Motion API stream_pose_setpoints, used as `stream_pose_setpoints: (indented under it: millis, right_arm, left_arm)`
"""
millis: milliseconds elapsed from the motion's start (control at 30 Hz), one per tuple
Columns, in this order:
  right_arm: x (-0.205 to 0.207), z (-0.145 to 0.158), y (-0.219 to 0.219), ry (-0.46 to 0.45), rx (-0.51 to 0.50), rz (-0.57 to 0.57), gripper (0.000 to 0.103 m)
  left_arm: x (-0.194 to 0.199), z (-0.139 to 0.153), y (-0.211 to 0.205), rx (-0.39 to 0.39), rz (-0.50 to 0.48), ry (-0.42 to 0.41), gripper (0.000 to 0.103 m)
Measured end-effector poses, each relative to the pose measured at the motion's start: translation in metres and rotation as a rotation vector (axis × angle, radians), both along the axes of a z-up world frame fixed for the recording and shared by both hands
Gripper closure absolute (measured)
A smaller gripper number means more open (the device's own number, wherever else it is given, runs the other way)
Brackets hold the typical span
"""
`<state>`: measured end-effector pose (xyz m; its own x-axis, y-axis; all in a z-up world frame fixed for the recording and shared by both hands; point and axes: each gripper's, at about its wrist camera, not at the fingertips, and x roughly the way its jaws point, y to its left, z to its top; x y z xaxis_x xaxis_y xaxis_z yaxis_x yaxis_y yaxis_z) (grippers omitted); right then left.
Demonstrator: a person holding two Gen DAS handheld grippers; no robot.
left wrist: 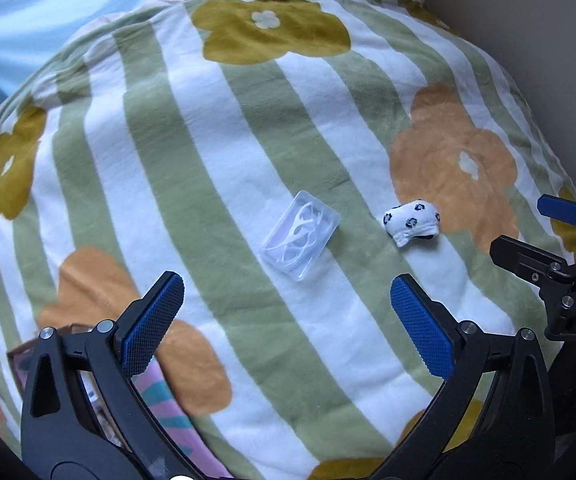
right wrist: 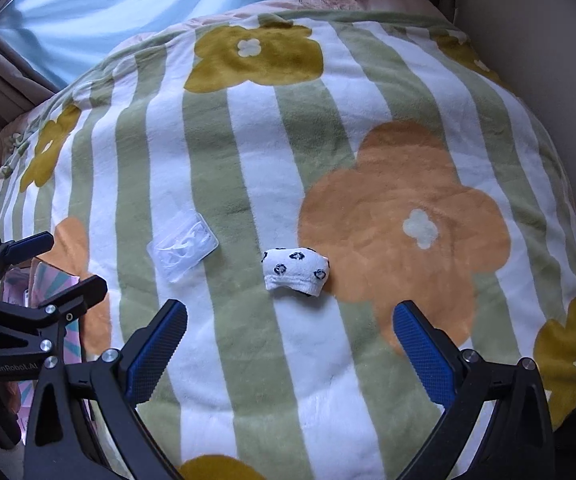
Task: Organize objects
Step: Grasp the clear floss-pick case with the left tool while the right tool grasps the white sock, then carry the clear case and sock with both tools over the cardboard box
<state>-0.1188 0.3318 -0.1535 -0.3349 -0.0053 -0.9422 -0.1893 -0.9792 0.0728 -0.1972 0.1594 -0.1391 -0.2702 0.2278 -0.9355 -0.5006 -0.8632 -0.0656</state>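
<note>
A clear plastic box of white floss picks (left wrist: pixel 300 236) (right wrist: pixel 183 248) lies on the striped flowered blanket (left wrist: pixel 216 128) (right wrist: pixel 248 152). To its right sits a small rolled white sock with dark prints (left wrist: pixel 411 221) (right wrist: pixel 296 270). My left gripper (left wrist: pixel 286 292) hovers open just short of the box, nothing between its blue pads. My right gripper (right wrist: pixel 290 320) is open just short of the sock, also holding nothing. Each gripper shows at the edge of the other's view: the right one (left wrist: pixel 528 228), the left one (right wrist: pixel 72 260).
A pink and teal patterned box (left wrist: pixel 88 392) (right wrist: pixel 48 284) rests on the blanket at the near left, under my left gripper. A light blue curtain (right wrist: pixel 128 4) hangs beyond the bed's far edge. A beige wall (right wrist: pixel 528 40) runs along the right side.
</note>
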Motion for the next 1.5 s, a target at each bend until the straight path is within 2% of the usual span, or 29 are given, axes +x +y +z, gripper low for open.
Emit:
stream_pose_setpoints:
  millis: [233, 400, 500, 567, 633, 700, 933, 1133, 1333, 1500]
  right_arm:
    - [-0.041, -0.067, 0.015, -0.114, -0.057, -0.062, 0.004]
    - [-0.059, -0.099, 0.019, -0.181, -0.082, -0.077, 0.007]
    - [-0.066, -0.112, 0.019, -0.211, -0.104, -0.077, 0.016]
    - [-0.069, -0.118, 0.018, -0.227, -0.111, -0.074, 0.021]
    - [-0.070, -0.122, 0.018, -0.243, -0.112, -0.070, 0.033]
    - [-0.071, -0.126, 0.019, -0.258, -0.099, -0.073, 0.038]
    - [-0.066, -0.124, 0.022, -0.266, -0.100, -0.077, 0.042]
    - [-0.058, -0.109, 0.026, -0.241, -0.120, -0.084, 0.042]
    - [-0.046, -0.079, 0.025, -0.185, -0.119, -0.061, 0.042]
    - [-0.028, -0.043, 0.023, -0.131, -0.117, -0.035, 0.042]
  left_arm:
    - [-0.032, -0.062, 0.032, -0.027, -0.088, -0.089, 0.003]
    - [-0.046, -0.097, 0.045, -0.054, -0.135, -0.145, 0.014]
    - [-0.050, -0.111, 0.050, -0.060, -0.158, -0.179, 0.028]
    - [-0.052, -0.119, 0.052, -0.066, -0.166, -0.195, 0.032]
    - [-0.054, -0.123, 0.053, -0.070, -0.177, -0.196, 0.041]
    - [-0.055, -0.126, 0.053, -0.067, -0.186, -0.202, 0.042]
    - [-0.053, -0.128, 0.057, -0.067, -0.207, -0.201, 0.046]
    - [-0.052, -0.118, 0.055, -0.049, -0.176, -0.205, 0.053]
    - [-0.040, -0.098, 0.046, -0.032, -0.146, -0.180, 0.053]
    - [-0.020, -0.063, 0.029, 0.000, -0.079, -0.144, 0.053]
